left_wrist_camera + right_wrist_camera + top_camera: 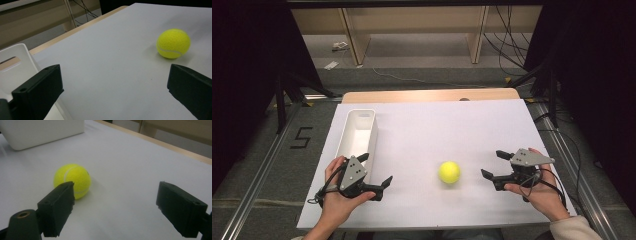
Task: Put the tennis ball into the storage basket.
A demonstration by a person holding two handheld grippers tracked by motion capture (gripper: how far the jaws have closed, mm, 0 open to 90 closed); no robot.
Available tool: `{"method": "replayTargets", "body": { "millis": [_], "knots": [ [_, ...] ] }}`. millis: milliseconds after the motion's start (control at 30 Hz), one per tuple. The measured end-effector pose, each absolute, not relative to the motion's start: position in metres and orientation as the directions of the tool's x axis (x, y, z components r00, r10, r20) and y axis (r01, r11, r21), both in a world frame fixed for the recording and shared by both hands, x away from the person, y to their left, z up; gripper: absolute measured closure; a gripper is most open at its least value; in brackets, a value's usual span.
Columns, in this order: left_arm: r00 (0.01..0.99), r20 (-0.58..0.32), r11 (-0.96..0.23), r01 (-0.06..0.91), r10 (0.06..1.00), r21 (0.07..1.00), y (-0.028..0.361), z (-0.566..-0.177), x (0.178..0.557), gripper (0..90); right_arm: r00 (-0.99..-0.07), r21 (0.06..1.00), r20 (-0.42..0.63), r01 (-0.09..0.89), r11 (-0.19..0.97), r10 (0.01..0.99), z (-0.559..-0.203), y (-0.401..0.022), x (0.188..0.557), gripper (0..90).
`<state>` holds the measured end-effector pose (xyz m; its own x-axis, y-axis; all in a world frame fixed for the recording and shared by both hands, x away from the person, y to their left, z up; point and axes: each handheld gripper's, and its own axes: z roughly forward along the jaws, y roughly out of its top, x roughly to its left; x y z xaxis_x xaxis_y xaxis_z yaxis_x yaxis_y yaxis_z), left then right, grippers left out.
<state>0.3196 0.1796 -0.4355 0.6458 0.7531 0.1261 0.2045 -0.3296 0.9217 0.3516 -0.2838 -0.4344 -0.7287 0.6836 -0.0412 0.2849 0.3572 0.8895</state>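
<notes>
A yellow tennis ball (pixel 449 172) is lying on the white table surface (pixel 437 130), toward the near edge, between the two grippers and apart from both. The right gripper (pixel 495 164) is being held in the person's right hand (pixel 539 192) just right of the ball, jaws spread wide and gripping nothing; in the right gripper view the ball (pixel 72 180) is showing just beyond the tip of one jaw. The left gripper (pixel 376 170) is being held in the left hand (pixel 337 200), jaws also spread wide and empty, with the ball (pixel 173 43) farther off ahead. A white tray (pixel 357 135) is sitting at the table's left side, just beside the left gripper.
</notes>
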Motion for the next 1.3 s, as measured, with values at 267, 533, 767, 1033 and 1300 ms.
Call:
{"method": "replayTargets", "body": {
  "millis": [267,533,767,1033,1300],
  "knots": [
    [0.648,0.131,-0.33,0.196,0.75,0.923,0.18,-0.434,0.318,0.0,-0.739,0.889,-0.04,0.28,0.362,0.672,-0.434,-0.277,0.351,15.8],
    [0.65,0.121,-0.326,0.204,0.75,0.923,0.179,-0.435,0.318,0.0,-0.757,0.882,-0.03,0.287,0.373,0.652,-0.437,-0.262,0.354,16.2],
    [0.649,0.121,-0.324,0.203,0.751,0.924,0.179,-0.435,0.318,0.0,-0.78,0.876,-0.033,0.278,0.394,0.625,-0.44,-0.242,0.358,16.3],
    [0.65,0.121,-0.323,0.2,0.75,0.925,0.179,-0.434,0.318,0.0,-0.804,0.862,-0.033,0.277,0.424,0.593,-0.446,-0.221,0.365,16.5],
    [0.651,0.123,-0.324,0.198,0.749,0.925,0.179,-0.434,0.318,0.0,-0.816,0.851,-0.037,0.277,0.446,0.577,-0.45,-0.208,0.369,16.6]
  ]
}}
